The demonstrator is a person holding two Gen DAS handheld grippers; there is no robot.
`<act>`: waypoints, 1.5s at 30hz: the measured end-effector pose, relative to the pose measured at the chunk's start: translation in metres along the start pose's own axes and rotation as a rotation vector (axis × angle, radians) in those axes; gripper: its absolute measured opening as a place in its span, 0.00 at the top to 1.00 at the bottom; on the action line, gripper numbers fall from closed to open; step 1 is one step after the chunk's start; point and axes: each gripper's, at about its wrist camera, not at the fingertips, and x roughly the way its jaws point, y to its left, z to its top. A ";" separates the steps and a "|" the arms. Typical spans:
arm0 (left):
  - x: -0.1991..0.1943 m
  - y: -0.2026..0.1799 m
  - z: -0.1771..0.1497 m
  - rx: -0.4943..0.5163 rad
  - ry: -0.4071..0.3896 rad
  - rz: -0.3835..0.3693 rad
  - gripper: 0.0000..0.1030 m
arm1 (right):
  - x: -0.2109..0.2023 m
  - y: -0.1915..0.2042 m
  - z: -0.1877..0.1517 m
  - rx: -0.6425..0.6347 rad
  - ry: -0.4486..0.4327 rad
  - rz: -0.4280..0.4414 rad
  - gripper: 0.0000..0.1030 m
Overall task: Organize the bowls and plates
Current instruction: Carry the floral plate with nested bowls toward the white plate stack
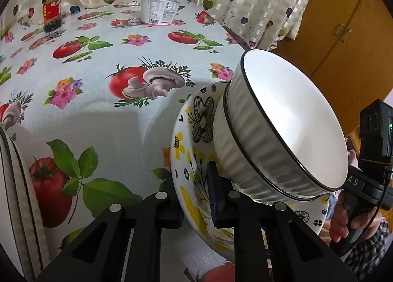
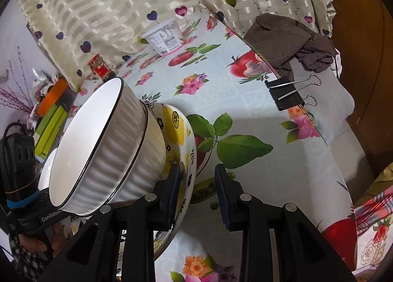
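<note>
I hold stack off counter (image 1: 103, 119), tilted: two ribbed white bowls (image 1: 248, 139) nested in flowered bowl (image 1: 194, 139). Left claw (image 1: 196, 193) nearly shut, pinching flowered rim. Right claw (image 2: 196, 193) narrow on opposite rim, outer pad clear. Glazed, heavy, brittle; white bowls may slide. Grip rims only.

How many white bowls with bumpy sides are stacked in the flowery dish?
2. The top bowl sits nested in the lower bowl, which rests in the flowery dish. Another ribbed rim shows at the left edge; more could be hidden.
</note>
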 end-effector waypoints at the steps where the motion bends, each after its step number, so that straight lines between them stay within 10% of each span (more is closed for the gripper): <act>1: 0.000 0.000 0.000 0.000 -0.001 0.002 0.85 | 0.000 0.000 0.000 -0.006 -0.003 -0.001 0.73; 11: -0.001 0.001 -0.002 -0.004 -0.019 -0.007 0.87 | 0.000 0.007 -0.003 -0.026 -0.023 0.023 0.89; 45: -0.042 0.001 0.003 -0.011 -0.092 0.019 0.88 | -0.024 0.046 0.002 -0.075 -0.103 -0.021 0.89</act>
